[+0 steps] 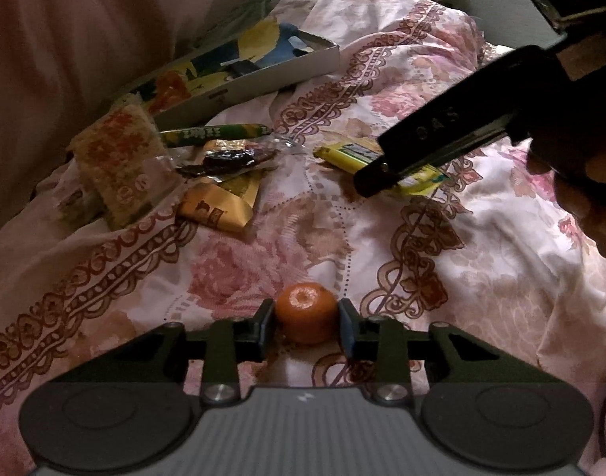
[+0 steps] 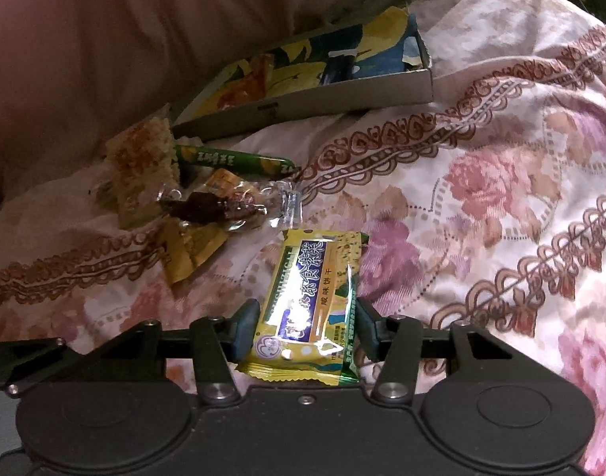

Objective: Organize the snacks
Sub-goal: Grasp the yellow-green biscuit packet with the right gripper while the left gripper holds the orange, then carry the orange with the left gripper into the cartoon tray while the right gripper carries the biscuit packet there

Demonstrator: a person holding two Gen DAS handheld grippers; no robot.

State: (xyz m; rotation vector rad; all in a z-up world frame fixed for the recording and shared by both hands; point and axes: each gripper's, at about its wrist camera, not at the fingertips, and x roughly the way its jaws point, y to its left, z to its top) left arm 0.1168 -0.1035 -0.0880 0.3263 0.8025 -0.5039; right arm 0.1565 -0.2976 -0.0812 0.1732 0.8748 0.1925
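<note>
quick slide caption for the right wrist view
Right gripper clamps a yellow biscuit packet above a floral bedsheet, loose snacks and an open box beyond.

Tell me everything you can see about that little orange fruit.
The mandarin orange is small, round and whole, its dimpled peel unbroken, the stem dimple facing up. It sits on the floral bedsheet, gripped between the two blue-padded fingers of the left gripper, which press its sides.

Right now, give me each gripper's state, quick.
Left gripper: shut on the orange.
Right gripper: shut on the yellow packet.
</note>
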